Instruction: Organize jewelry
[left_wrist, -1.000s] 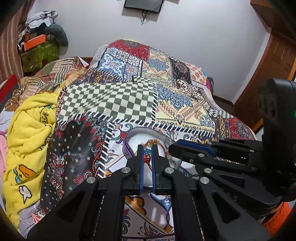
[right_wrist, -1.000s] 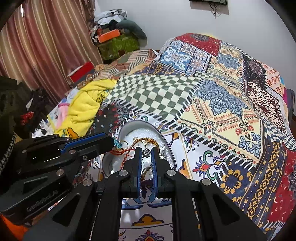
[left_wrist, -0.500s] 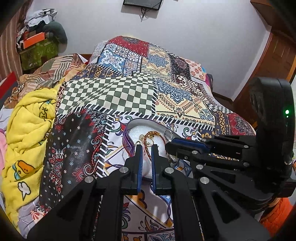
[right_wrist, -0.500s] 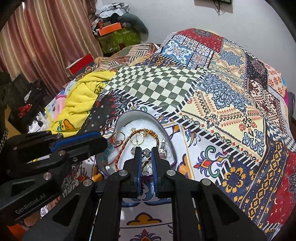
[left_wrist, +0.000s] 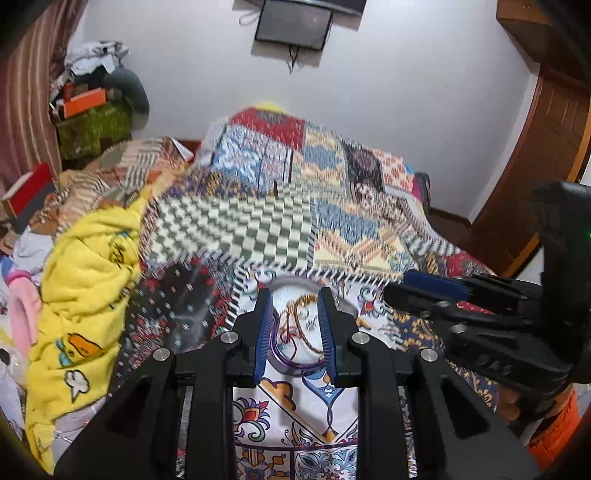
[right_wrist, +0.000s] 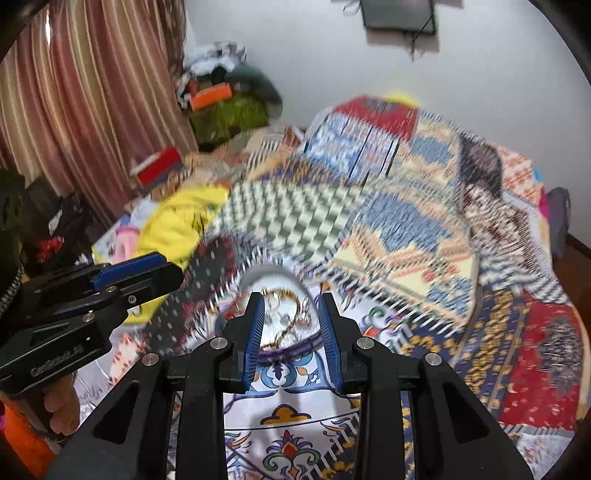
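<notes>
Sitting on the patchwork bedspread (left_wrist: 236, 229), the white tray (left_wrist: 295, 288) holds tangled gold and red jewelry (left_wrist: 295, 325). Both the left gripper (left_wrist: 295, 302) and right gripper (right_wrist: 291, 306) gape wide, holding nothing.

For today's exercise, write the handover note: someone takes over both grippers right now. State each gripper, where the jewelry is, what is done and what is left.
Left gripper: open, holding nothing, aimed at the tray.
Right gripper: open, holding nothing, also above the tray.
Jewelry: a tangle of gold chains, rings and a red thread, all inside the oval tray on the patchwork bedspread.
Done: nothing visibly sorted; no piece lies outside the tray.
Left: pick pieces out, untangle, sort. Frames are blurred; check details first.
</notes>
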